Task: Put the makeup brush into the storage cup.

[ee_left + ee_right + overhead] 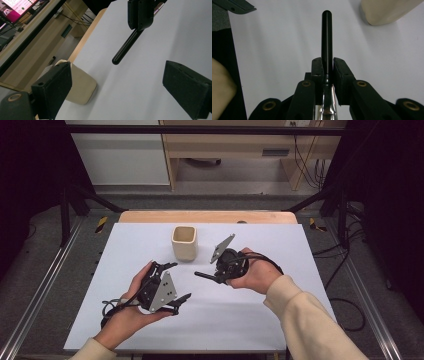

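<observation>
A cream cup [184, 242] stands upright on the white table [260, 320], towards its far middle. My right gripper [220, 278] is shut on a black rod-shaped handle [204, 275] that sticks out to the left, just above the table. In the right gripper view the jaws [327, 66] pinch the handle [326, 35], and a shiny metal part [328, 102] runs back behind them. My left gripper [180, 281] is held near the front left, open and with nothing in it. In the left gripper view its jaws [120, 87] stand wide, with the cup [81, 87] beside the left one and the handle [126, 47] ahead.
The table's wooden far edge [207, 216] borders a floor with black frame legs [65, 215] and cables [345, 265]. A wooden desk [235, 145] stands beyond. White surface lies free in front of and to the left of the cup.
</observation>
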A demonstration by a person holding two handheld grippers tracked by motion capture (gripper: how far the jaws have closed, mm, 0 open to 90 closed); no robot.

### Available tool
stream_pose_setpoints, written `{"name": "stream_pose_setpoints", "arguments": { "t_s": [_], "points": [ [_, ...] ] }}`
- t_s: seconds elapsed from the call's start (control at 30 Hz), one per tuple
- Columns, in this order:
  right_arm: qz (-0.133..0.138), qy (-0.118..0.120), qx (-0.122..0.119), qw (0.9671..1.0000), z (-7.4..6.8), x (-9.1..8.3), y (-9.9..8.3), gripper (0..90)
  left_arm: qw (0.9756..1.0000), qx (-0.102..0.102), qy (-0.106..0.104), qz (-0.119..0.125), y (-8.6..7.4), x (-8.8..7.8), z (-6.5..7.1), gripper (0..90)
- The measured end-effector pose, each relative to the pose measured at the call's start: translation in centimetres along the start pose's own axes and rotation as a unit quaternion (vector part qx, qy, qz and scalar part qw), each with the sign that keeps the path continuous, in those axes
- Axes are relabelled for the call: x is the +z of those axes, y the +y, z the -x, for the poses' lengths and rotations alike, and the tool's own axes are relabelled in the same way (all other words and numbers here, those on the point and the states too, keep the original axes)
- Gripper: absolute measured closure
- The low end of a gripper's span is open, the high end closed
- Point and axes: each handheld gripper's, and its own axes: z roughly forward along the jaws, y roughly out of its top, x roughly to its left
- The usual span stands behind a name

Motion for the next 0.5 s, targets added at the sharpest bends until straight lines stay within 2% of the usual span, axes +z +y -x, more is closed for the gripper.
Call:
{"name": "stream_pose_setpoints", "arguments": {
  "t_s": [0.37,0.5],
  "points": [
    [-0.003,0.017,-0.002,0.9999,-0.59,0.70,0.85,79.3,0.9999,0.010,-0.009,0.005,-0.14,0.49,0.66,8.5],
    [-0.006,0.021,-0.002,0.9998,-0.72,0.87,0.92,79.3,0.9997,0.020,-0.015,0.003,-0.12,0.63,1.02,9.5]
  ]
}}
